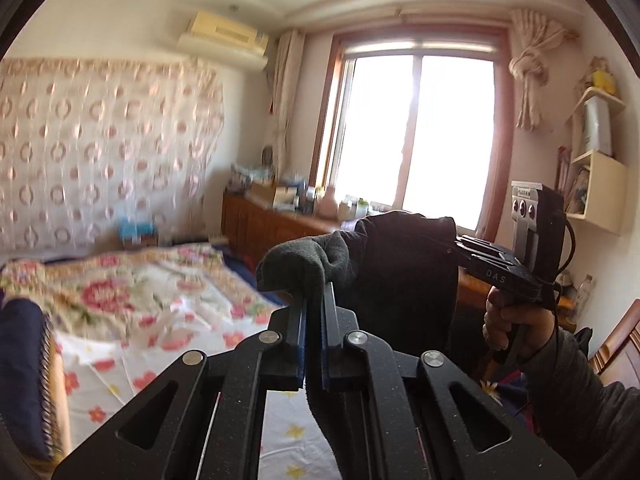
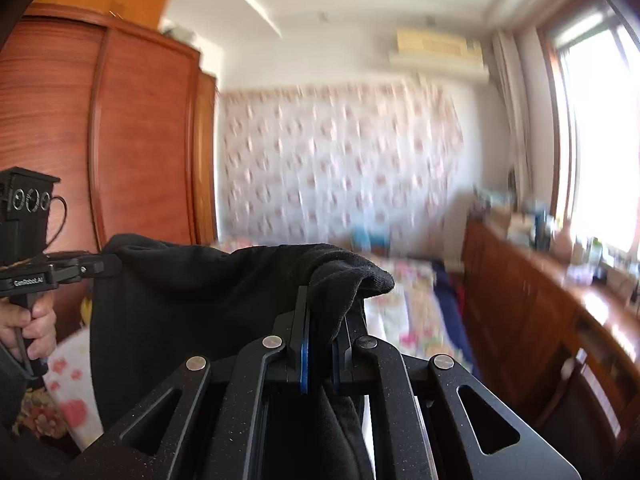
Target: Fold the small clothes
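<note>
Jaws of 2 grippers on 1 garment (image 1: 408, 264)

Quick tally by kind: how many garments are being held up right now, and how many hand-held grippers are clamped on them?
Dark garment, held up above the bed: 1
Hand-held grippers shut on it: 2, left and right, each pinching a top corner
Total: 3

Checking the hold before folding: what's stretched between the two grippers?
Only the dark garment, held in the air. The left gripper pinches one corner and the right gripper another; both wrist views show it.
</note>
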`<state>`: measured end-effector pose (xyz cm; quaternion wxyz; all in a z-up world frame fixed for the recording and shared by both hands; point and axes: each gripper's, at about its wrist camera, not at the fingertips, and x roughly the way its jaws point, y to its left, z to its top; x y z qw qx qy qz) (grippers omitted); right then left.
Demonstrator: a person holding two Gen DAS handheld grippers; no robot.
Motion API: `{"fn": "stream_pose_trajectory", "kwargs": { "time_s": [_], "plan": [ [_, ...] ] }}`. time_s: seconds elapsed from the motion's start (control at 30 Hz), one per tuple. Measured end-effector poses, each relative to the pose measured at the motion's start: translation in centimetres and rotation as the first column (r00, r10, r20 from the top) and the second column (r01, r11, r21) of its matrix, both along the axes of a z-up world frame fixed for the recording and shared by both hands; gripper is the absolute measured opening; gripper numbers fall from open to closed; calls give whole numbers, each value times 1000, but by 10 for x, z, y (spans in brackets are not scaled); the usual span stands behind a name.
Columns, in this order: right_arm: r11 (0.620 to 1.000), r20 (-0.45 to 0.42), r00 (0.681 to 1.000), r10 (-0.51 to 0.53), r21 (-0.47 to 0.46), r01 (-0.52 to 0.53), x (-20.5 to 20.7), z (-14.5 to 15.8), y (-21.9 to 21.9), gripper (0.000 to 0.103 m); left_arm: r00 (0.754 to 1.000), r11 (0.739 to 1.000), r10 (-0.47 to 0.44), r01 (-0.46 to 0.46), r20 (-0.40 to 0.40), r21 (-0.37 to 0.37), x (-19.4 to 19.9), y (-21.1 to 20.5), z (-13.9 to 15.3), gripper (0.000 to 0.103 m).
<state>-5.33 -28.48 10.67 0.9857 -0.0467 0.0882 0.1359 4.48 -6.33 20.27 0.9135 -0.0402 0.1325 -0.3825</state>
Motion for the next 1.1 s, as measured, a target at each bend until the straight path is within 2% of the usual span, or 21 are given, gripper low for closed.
{"fn": "stream_pose_trajectory", "kwargs": {
  "time_s": [0.1, 0.23, 0.4, 0.5, 0.63, 0.7, 0.73, 0.77, 0.8, 0.83, 0.87, 0.93, 0.97, 1.0, 1.03, 1.1],
  "plan": [
    [1000, 87, 996, 24, -14, -23, -31, 34, 14, 7, 997, 1000, 26, -26, 66, 2, -24, 22, 27, 6],
    [998, 165, 984, 65, -27, -62, -58, 62, 36, 7, 988, 996, 95, -94, 125, -9, -42, 60, 48, 6],
    [990, 178, 974, 141, -37, -137, -59, 71, 60, 7, 972, 984, 176, -174, 153, -23, -42, 102, 52, 6],
    [985, 158, 973, 169, -68, -160, -36, 73, 72, 7, 965, 973, 229, -228, 131, -22, -23, 123, 42, 6],
    [980, 60, 982, 179, -93, -173, 24, 71, 65, 7, 950, 950, 308, -310, 53, 36, 35, 134, -2, 6],
    [982, -11, 987, 161, -96, -161, 60, 70, 57, 7, 936, 931, 352, -349, -9, 104, 81, 140, -38, 6],
    [984, -51, 988, 144, -102, -148, 82, 67, 58, 7, 922, 912, 387, -377, -33, 163, 105, 141, -58, 12],
    [982, -111, 985, 128, -126, -142, 115, 54, 65, 8, 894, 876, 444, -420, -56, 238, 130, 144, -87, 17],
    [979, -170, 978, 122, -140, -147, 143, 41, 70, 14, 871, 848, 484, -445, -80, 289, 149, 149, -109, 25],
    [979, -236, 966, 102, -148, -140, 173, 25, 74, 19, 859, 837, 498, -443, -114, 320, 160, 154, -129, 32],
    [980, -300, 952, 58, -164, -111, 200, 10, 73, 20, 845, 831, 511, -439, -158, 341, 172, 162, -153, 38],
    [982, -406, 914, -6, -173, -70, 241, -18, 66, 20, 832, 830, 519, -434, -197, 350, 175, 168, -176, 50],
    [984, -414, 910, -20, -167, -55, 248, -24, 61, 21, 829, 834, 515, -427, -216, 349, 174, 170, -187, 54],
    [988, -427, 904, -30, -152, -39, 252, -29, 53, 26, 829, 842, 504, -410, -241, 349, 171, 172, -197, 64],
    [991, -446, 895, -22, -131, -41, 252, -31, 46, 30, 834, 851, 490, -395, -254, 346, 166, 171, -200, 69],
    [991, -474, 880, 10, -114, -72, 244, -34, 44, 30, 842, 861, 469, -369, -268, 350, 150, 166, -210, 71]
  ]
}}
